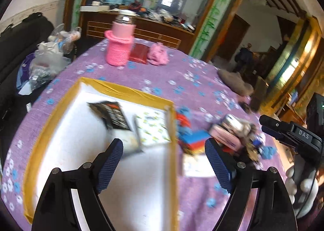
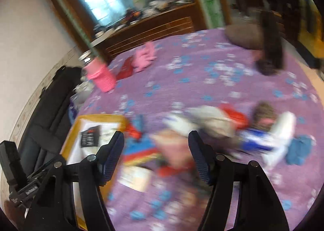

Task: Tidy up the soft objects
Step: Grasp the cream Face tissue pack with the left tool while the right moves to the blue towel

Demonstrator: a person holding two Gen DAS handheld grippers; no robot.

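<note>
Your left gripper (image 1: pixel 164 162) gapes empty over the tray (image 1: pixel 125 89), your right gripper (image 2: pixel 156 156) half-open, empty, above the pile (image 2: pixel 212 123) awaiting sorting.

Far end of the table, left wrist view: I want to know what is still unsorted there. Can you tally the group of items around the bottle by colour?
Pink: 2 (knitted bottle sleeve, fluffy piece)
Red: 1 (flat pouch)
Total: 3
</note>
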